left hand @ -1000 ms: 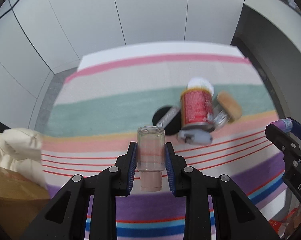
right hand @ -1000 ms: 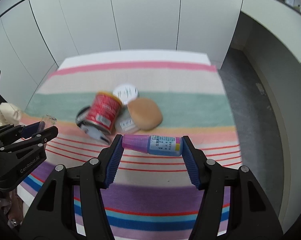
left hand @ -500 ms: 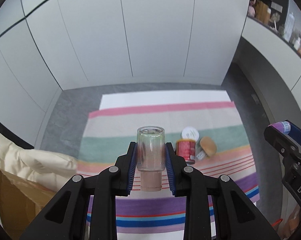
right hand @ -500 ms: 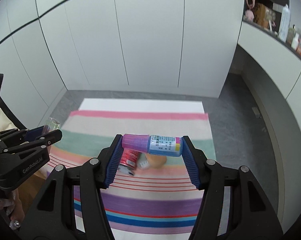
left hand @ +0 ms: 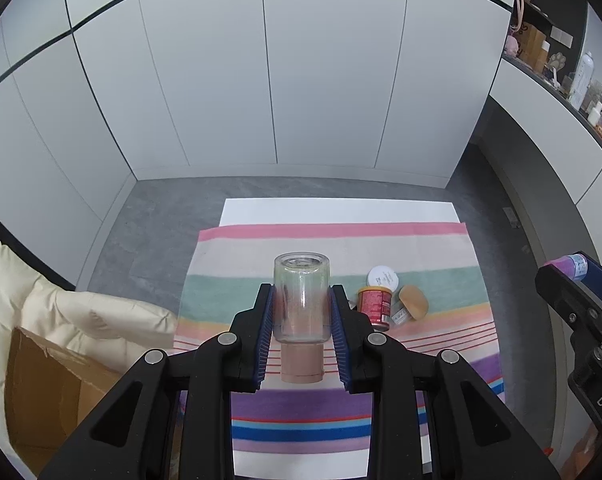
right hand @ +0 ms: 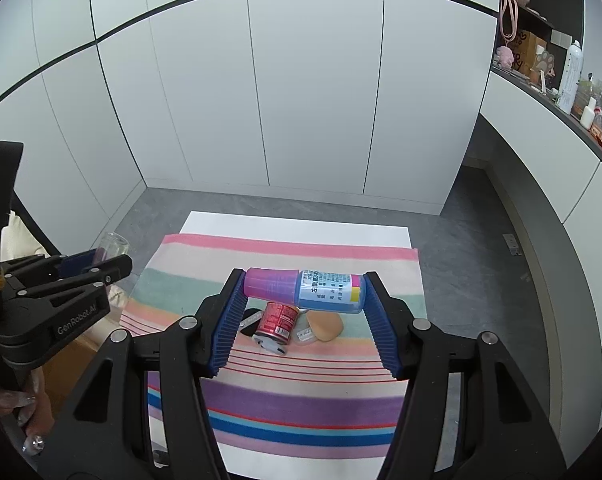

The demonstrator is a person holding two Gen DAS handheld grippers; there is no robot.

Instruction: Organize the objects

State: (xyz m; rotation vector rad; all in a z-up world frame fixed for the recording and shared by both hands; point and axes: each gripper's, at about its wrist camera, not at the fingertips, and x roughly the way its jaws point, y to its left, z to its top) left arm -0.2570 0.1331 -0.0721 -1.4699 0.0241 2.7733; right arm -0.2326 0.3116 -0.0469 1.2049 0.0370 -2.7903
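My left gripper point(left hand: 301, 296) is shut on a clear glass bottle point(left hand: 301, 300) with a tan cap, held cap towards me, high above the striped cloth point(left hand: 261, 256). My right gripper point(right hand: 303, 284) is shut on a blue bottle with a purple cap point(right hand: 313, 290), held crosswise by its ends. Far below on the cloth lies a small heap: a red can point(right hand: 277, 320), a tan round puff point(right hand: 327, 326), a white lid point(left hand: 382, 277) and a black item point(right hand: 249, 320). Each gripper shows at the edge of the other's view: the right gripper point(left hand: 573, 276), the left gripper point(right hand: 105, 260).
The cloth lies on a white board point(left hand: 341, 210) on a grey floor, with white cupboard doors point(left hand: 261, 80) behind. A cream padded fabric point(left hand: 61, 308) and a cardboard box point(left hand: 53, 392) sit at the left. A shelf with bottles point(right hand: 573, 72) runs along the right.
Both grippers have risen well above the cloth with their bottles still held. The heap on the cloth now looks much smaller and farther away.
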